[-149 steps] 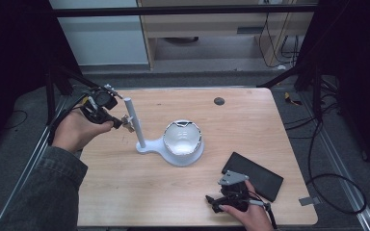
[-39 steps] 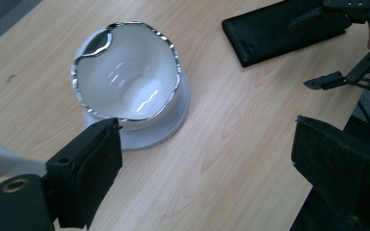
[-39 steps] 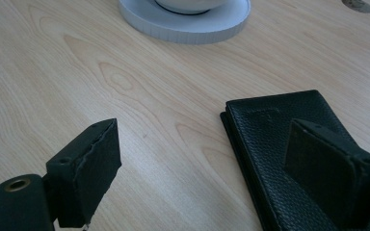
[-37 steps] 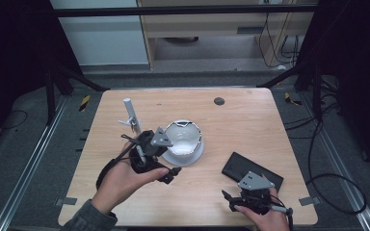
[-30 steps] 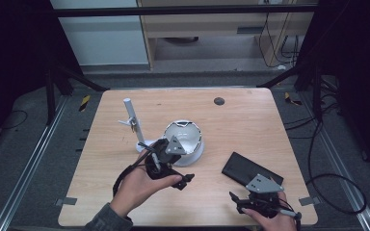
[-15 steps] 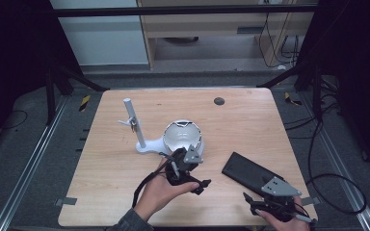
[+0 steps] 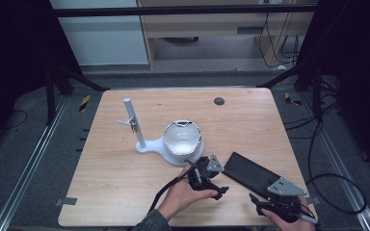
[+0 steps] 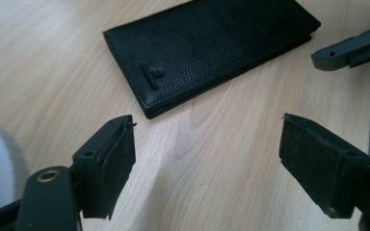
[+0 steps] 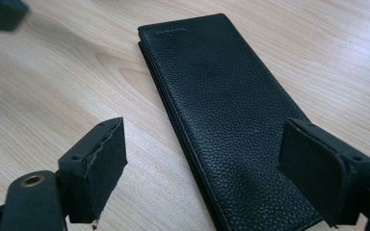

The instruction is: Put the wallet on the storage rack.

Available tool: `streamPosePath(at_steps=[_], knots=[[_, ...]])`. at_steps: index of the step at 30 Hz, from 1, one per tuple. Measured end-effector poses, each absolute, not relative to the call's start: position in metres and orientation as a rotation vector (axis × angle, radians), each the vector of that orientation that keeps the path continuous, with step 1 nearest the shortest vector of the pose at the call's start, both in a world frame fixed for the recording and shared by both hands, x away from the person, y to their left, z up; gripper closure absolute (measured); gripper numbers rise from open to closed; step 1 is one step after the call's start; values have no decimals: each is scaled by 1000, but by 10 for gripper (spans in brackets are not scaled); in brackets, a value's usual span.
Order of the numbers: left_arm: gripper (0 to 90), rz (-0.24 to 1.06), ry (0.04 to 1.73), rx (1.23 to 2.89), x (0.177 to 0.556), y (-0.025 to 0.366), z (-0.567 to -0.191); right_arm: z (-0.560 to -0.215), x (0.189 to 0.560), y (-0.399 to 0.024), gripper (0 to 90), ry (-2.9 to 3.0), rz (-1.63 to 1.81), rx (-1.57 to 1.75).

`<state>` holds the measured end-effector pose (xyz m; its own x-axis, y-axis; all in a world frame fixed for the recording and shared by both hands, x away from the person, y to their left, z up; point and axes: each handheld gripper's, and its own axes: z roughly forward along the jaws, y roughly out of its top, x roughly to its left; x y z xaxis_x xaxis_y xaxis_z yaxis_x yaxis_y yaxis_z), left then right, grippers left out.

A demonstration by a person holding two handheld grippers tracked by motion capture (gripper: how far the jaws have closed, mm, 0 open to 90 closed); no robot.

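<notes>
High view, bottom right of the frame: the right tool point(image 7: 274, 204) sits at the near end of a long black wallet point(image 7: 250, 172) lying flat on the wooden surface point(image 7: 125, 168), jaws spread wide and empty. Just left of centre, the left tool point(image 7: 211, 179), also wide open and empty, faces the wallet's far end, likely so both ends can be taken. Farther up, a white stand point(image 7: 147, 142) with its bowl point(image 7: 183, 137) rests mid-surface.
</notes>
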<state>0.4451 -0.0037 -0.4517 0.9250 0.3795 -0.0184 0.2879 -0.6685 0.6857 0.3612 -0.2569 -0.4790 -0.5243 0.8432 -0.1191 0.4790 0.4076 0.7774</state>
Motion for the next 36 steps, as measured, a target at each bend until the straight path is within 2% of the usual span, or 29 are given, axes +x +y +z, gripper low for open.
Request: streamPosePath(at_steps=[10,36], knots=[[220,112,485,2400,458,-18,-481,-480,362,-258,168,2170,966,1123],[199,42,505,2409,476,-28,-492,-479,362,-260,164,2160,984,1144]])
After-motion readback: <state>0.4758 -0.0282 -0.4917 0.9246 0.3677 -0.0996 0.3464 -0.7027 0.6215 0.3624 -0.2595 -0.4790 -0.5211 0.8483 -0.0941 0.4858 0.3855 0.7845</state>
